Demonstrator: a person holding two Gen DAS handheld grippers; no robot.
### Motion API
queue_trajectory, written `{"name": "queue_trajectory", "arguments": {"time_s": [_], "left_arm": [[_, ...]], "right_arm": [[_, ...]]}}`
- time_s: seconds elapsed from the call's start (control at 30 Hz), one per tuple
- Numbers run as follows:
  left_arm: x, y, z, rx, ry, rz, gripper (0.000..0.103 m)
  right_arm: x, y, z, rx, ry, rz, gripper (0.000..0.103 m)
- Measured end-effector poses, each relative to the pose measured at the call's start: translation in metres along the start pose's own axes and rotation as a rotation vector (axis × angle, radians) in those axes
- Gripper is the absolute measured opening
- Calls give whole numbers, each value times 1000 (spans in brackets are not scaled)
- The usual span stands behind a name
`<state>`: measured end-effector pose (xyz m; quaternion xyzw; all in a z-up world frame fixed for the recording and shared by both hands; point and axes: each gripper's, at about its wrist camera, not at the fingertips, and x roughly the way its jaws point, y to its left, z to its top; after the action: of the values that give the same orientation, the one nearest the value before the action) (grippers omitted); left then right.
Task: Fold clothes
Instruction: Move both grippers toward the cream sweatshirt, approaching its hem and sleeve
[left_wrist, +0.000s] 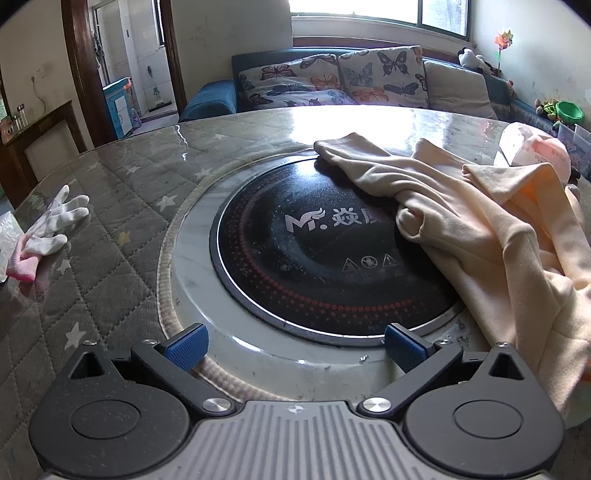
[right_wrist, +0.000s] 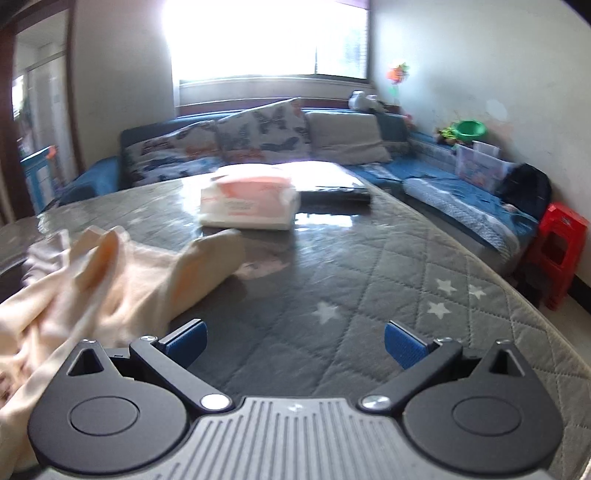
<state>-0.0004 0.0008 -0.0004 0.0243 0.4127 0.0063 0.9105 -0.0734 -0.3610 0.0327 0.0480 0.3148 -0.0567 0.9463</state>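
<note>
- Bright window (right_wrist: 266, 37) behind a blue sofa (left_wrist: 214, 98) with butterfly cushions (left_wrist: 380, 74).
- Pale walls; dark wooden doorway (left_wrist: 79, 66) at left.
- Red plastic stool (right_wrist: 557, 251) beside the sofa.

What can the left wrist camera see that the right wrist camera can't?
Only the left wrist view shows the round black cooktop set into the table and the white glove lying at the far left.

Only the right wrist view shows the red stool beside the sofa and a flat black thing behind the tissue pack.

Both show the cream garment crumpled on the table, the pink tissue pack, the butterfly cushions, and an open, empty gripper: left gripper, right gripper.
</note>
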Motion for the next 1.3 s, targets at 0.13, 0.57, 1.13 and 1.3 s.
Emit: {"name": "queue_trajectory", "arguments": {"time_s": [0.13, 0.57, 1.13, 1.3], "left_arm": [[0, 3, -3, 3, -4, -15, 103], [-25, -4, -14, 18, -29, -25, 103], [-44, -20, -13, 48, -44, -51, 103], [-44, -25, -10, 60, -47, -62, 103]], "right_arm": [[2, 0, -1, -7, 34, -8, 103], [-18, 59, -15, -58, 23, -16, 103], [-60, 78, -38, -203, 53, 195, 103], [-61, 71, -28, -230, 71, 233, 103]]}}
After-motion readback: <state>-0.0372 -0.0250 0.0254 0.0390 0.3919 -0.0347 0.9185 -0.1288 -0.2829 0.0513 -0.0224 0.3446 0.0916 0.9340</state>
